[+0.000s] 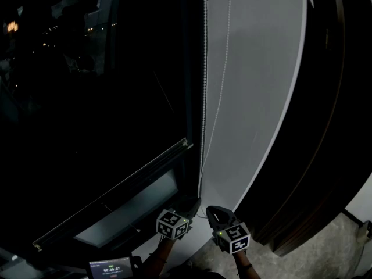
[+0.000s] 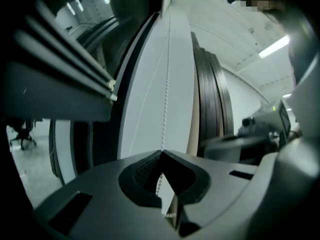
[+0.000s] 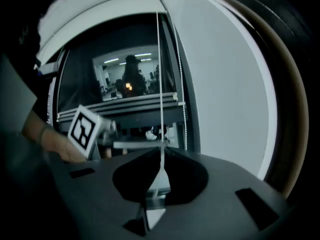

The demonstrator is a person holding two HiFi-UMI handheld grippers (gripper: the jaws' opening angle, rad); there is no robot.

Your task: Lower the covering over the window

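Observation:
A white bead chain (image 1: 203,97) hangs in two strands down the window frame beside a dark window (image 1: 87,97). The blind's bottom rail (image 1: 116,195) lies low across the glass. My left gripper (image 1: 174,222) and right gripper (image 1: 228,230) sit side by side at the chain's lower end. In the left gripper view the left gripper (image 2: 161,154) is shut on the bead chain (image 2: 166,94), which runs straight up from the jaws. In the right gripper view the right gripper (image 3: 161,151) is shut on a taut strand (image 3: 160,84); the other strand (image 3: 182,109) hangs free to its right.
A grey wall panel (image 1: 256,86) rises right of the chain, with a dark curved column (image 1: 331,127) beyond it. A small device with a lit screen (image 1: 110,267) is at the bottom left. Speckled floor (image 1: 331,254) shows at the lower right.

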